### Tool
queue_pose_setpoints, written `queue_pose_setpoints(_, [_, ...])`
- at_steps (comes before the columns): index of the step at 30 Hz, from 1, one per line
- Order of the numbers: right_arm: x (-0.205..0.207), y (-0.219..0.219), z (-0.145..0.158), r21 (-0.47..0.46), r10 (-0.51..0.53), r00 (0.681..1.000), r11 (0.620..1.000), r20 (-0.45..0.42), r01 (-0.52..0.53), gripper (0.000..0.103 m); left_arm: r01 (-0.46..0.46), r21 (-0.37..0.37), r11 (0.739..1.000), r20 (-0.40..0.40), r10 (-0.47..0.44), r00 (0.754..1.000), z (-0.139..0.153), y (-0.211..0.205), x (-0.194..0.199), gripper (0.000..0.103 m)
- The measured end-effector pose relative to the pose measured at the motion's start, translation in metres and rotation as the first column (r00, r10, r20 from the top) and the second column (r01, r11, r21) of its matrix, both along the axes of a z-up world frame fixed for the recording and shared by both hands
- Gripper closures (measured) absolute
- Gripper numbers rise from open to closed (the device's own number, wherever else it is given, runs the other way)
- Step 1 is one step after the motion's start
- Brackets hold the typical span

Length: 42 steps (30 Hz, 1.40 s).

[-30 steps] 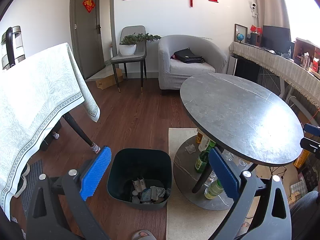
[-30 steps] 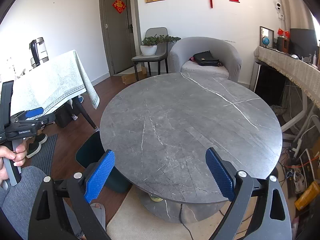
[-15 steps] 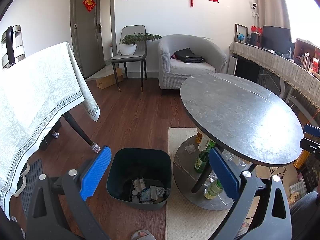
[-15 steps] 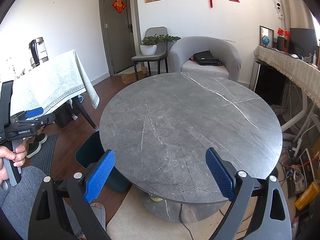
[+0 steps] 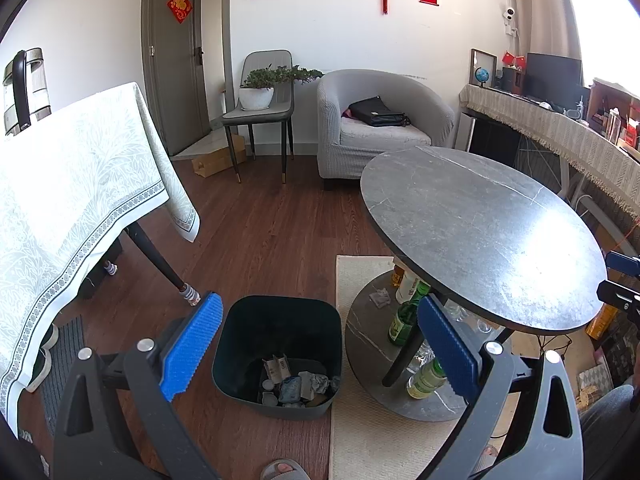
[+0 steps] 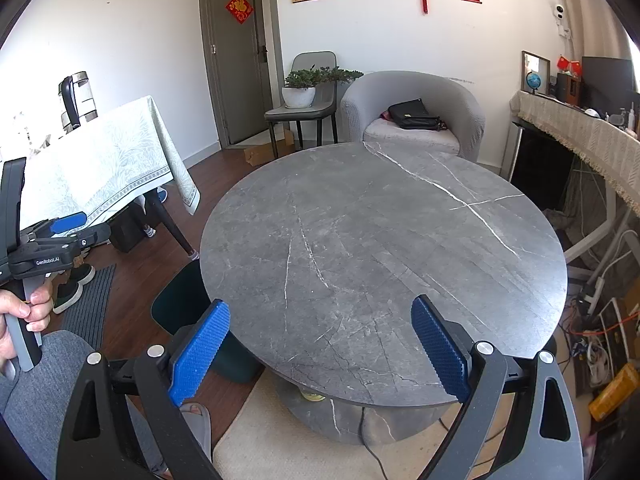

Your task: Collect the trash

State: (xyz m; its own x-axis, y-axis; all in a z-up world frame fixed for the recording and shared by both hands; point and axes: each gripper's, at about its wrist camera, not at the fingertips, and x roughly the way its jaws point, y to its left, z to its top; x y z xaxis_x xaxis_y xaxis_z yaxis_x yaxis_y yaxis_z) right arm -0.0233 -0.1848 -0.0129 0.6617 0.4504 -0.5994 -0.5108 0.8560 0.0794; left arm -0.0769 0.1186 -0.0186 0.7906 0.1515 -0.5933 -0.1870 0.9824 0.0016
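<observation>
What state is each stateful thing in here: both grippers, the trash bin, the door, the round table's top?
left gripper: open, holding nothing.
right gripper: open, holding nothing.
trash bin: upright on the floor, no lid, scraps of trash at its bottom.
round table: top bare.
green bottles: upright on the table's lower shelf.
door: shut.

Left gripper [image 5: 318, 344] and right gripper [image 6: 320, 346] gape wide, seemingly empty
</observation>
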Motion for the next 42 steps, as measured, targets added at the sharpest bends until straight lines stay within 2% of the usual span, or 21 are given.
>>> queue_pose_setpoints(42, [-0.0018,0.0021,-0.0006,-0.008,0.006,1.000,1.000,-0.001,-0.006,0.010,0.000,0.001,1.000,-0.002,0.000,1.000,-0.0023,-0.0017,-0.0004,0.003])
